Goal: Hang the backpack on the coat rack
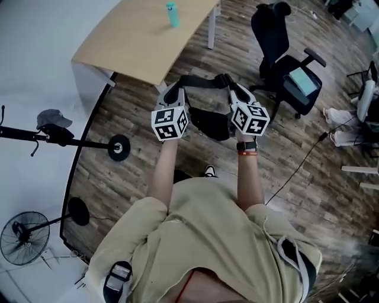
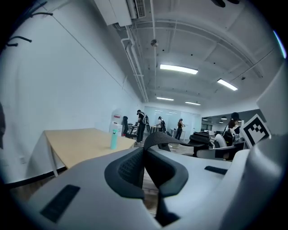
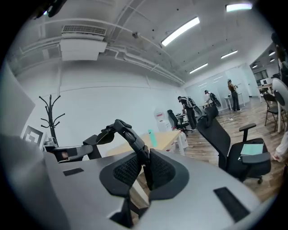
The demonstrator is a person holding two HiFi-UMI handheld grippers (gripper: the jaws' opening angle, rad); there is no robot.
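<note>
- The backpack [image 1: 210,123] is black and hangs off the floor on the person's side of the wooden desk [image 1: 142,41], just off the desk's near edge, between the two grippers.
- A black strap [image 1: 198,81] runs across the top from one gripper to the other, and the bag's body sags below it.
- The left gripper [image 1: 176,90] is clamped onto that strap. In the left gripper view its dark pads [image 2: 130,168] sit narrow, with the strap [image 2: 159,138] pinched between them and arching up and away towards the desk [image 2: 81,143].
- The right gripper [image 1: 233,89] is also closed on the strap. The right gripper view shows the jaws [image 3: 145,168] pressed in on the black webbing [image 3: 128,132], which climbs up and to the left out of the grip.
- Both grippers are held nearly level, side by side, and point towards the desk.
- A teal bottle [image 1: 172,14] stands upright on the desk, near its far edge. It also shows in the left gripper view [image 2: 114,138] and the right gripper view [image 3: 152,138].
- The coat rack [image 1: 65,139] stands to the left of the desk, on the pale floor by the white wall and well apart from the backpack. A grey cap [image 1: 53,119] hangs on it.
- In the right gripper view the rack's dark branching top [image 3: 51,112] shows against the wall, left of the desk [image 3: 165,138].
- A black office chair [image 1: 290,71] stands to the right of the desk.
- A floor fan [image 1: 23,237] sits further from the desk than the rack does, at the lower left of the head view.
</note>
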